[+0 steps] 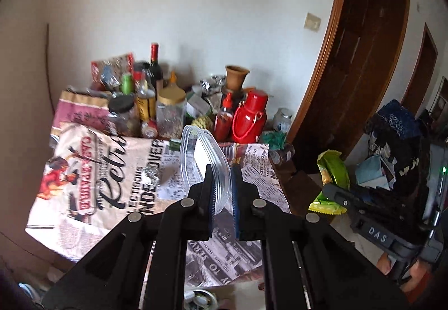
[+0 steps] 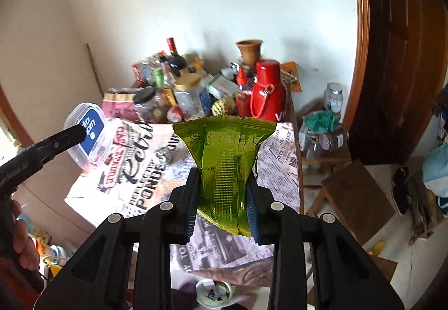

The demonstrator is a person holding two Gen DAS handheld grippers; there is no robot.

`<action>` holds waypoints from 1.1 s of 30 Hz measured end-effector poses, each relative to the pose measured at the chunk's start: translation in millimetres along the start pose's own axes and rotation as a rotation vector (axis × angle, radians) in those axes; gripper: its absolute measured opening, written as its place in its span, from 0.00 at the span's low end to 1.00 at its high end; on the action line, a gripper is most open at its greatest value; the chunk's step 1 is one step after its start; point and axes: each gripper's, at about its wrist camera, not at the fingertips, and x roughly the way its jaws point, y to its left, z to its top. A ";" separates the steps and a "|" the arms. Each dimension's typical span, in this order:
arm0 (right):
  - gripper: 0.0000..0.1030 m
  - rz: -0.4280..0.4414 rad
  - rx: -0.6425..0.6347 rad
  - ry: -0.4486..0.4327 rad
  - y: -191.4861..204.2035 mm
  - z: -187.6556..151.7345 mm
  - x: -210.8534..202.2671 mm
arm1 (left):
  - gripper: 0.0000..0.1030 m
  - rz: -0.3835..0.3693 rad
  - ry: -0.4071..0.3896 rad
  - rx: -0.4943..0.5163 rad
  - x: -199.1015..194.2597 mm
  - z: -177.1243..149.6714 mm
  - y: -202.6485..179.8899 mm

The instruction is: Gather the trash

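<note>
My left gripper (image 1: 222,170) is shut on a clear plastic container lid (image 1: 200,158), held on edge above the table. The lid also shows in the right wrist view (image 2: 88,136), with a blue label, at the end of the left gripper (image 2: 79,130). My right gripper (image 2: 222,175) is shut on a green foil snack wrapper (image 2: 224,158), held upright above the table. The wrapper (image 1: 333,172) and right gripper (image 1: 336,193) show at the right of the left wrist view. A crumpled foil ball (image 1: 151,175) lies on the tablecloth, also in the right wrist view (image 2: 163,156).
The table carries a newspaper-print cloth (image 1: 92,184). Bottles, jars and a red flask (image 1: 250,116) crowd its far edge by the wall. A wooden stool (image 2: 352,195) stands to the right. A small bin with scraps (image 2: 214,293) sits on the floor below. A brown door (image 1: 358,58) is at right.
</note>
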 end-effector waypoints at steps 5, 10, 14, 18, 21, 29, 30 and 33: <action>0.27 0.011 0.000 -0.039 20.0 -10.5 -22.2 | 0.09 -0.009 -0.032 0.009 -42.1 -15.0 2.3; 0.27 -0.004 -0.007 -0.071 50.3 -27.4 -46.8 | 0.09 -0.039 -0.032 0.020 -71.7 -33.9 16.3; 0.27 -0.020 0.019 -0.080 74.4 -49.4 -63.6 | 0.09 -0.064 -0.028 0.041 -101.6 -56.1 31.8; 0.27 -0.029 0.049 -0.068 104.7 -77.0 -80.1 | 0.09 -0.084 -0.002 0.060 -133.9 -80.7 48.9; 0.27 -0.044 0.048 -0.066 128.5 -101.6 -96.9 | 0.09 -0.095 0.011 0.070 -158.1 -102.5 62.3; 0.27 -0.092 0.092 -0.010 162.5 -156.9 -121.2 | 0.09 -0.149 0.087 0.088 -197.0 -156.0 82.4; 0.27 -0.097 0.097 0.004 164.1 -163.2 -122.9 | 0.09 -0.154 0.098 0.087 -198.9 -160.6 83.7; 0.27 -0.107 0.107 0.034 164.4 -175.4 -125.4 | 0.09 -0.167 0.131 0.086 -201.7 -174.8 84.4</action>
